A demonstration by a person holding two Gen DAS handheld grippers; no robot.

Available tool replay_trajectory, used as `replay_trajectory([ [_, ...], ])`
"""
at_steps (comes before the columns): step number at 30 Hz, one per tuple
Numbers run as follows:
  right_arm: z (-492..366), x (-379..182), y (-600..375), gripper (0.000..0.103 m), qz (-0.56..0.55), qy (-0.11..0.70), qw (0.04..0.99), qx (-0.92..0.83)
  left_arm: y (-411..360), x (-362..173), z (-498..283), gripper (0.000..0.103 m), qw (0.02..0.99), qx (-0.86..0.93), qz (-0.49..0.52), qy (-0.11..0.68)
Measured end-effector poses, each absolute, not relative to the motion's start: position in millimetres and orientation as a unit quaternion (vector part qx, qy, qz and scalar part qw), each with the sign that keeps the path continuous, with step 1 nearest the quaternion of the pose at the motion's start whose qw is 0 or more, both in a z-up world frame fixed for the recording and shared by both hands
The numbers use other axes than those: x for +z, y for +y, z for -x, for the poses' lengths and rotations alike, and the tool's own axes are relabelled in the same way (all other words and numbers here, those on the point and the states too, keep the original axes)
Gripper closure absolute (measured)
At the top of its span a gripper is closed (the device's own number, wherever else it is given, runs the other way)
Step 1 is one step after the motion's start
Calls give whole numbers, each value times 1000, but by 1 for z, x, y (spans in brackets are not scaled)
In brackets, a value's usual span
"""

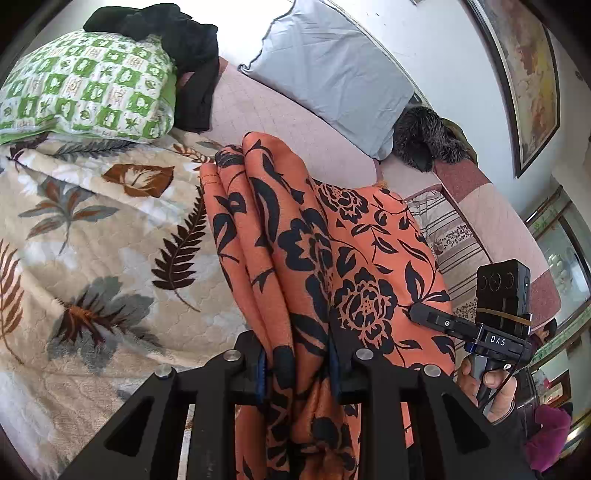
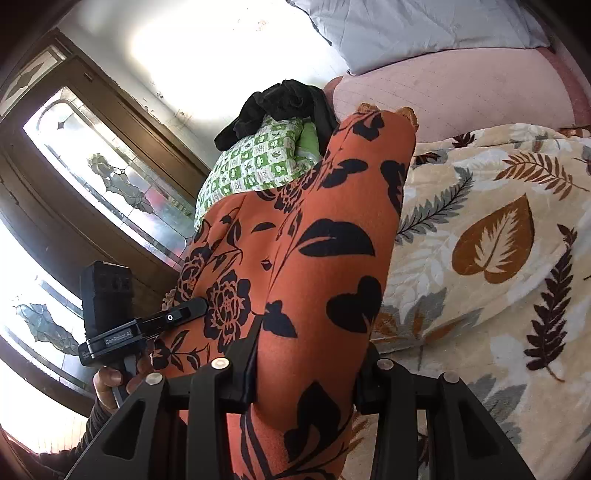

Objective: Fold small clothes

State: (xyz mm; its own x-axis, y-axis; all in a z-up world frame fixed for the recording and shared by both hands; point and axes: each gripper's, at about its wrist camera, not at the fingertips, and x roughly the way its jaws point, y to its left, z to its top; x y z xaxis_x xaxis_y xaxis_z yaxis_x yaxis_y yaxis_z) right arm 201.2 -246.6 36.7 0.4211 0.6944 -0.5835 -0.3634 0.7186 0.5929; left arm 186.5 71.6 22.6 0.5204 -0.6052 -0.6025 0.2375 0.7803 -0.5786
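Observation:
An orange garment with a black flower print (image 1: pixel 354 236) hangs lifted above the bed, bunched in long folds. My left gripper (image 1: pixel 295 354) is shut on one bunched edge of it, the cloth squeezed between both pads. In the same view my right gripper (image 1: pixel 415 310) pinches the garment's right side, held by a person's hand (image 1: pixel 487 387). In the right wrist view the garment (image 2: pixel 325 236) fills the centre and my right gripper (image 2: pixel 306 365) is shut on a thick fold. My left gripper (image 2: pixel 195 308) grips the cloth at the left.
A cream blanket with a leaf print (image 1: pixel 92 240) covers the bed below. A green checked pillow (image 1: pixel 85 92) with black clothes (image 1: pixel 166 33) on it lies at the back, beside a grey pillow (image 1: pixel 332 74) and a dark furry item (image 1: pixel 424 140). Glazed wooden doors (image 2: pixel 92 166) stand at the left.

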Motion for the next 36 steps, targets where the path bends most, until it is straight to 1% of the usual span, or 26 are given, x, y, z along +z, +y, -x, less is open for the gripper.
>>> replay_trajectory([
  [7, -214, 32, -261, 63, -198, 433, 821, 315, 49, 12, -199, 77, 847, -237, 204, 429],
  [17, -237, -11, -273, 63, -216, 469, 802, 298, 29, -25, -213, 77, 841, -211, 196, 458],
  [32, -254, -34, -277, 63, -222, 487, 794, 289, 25, -43, -224, 76, 835, -206, 203, 469],
  [36, -257, -46, -275, 63, -228, 496, 788, 284, 25, -62, -230, 74, 829, -193, 202, 484],
])
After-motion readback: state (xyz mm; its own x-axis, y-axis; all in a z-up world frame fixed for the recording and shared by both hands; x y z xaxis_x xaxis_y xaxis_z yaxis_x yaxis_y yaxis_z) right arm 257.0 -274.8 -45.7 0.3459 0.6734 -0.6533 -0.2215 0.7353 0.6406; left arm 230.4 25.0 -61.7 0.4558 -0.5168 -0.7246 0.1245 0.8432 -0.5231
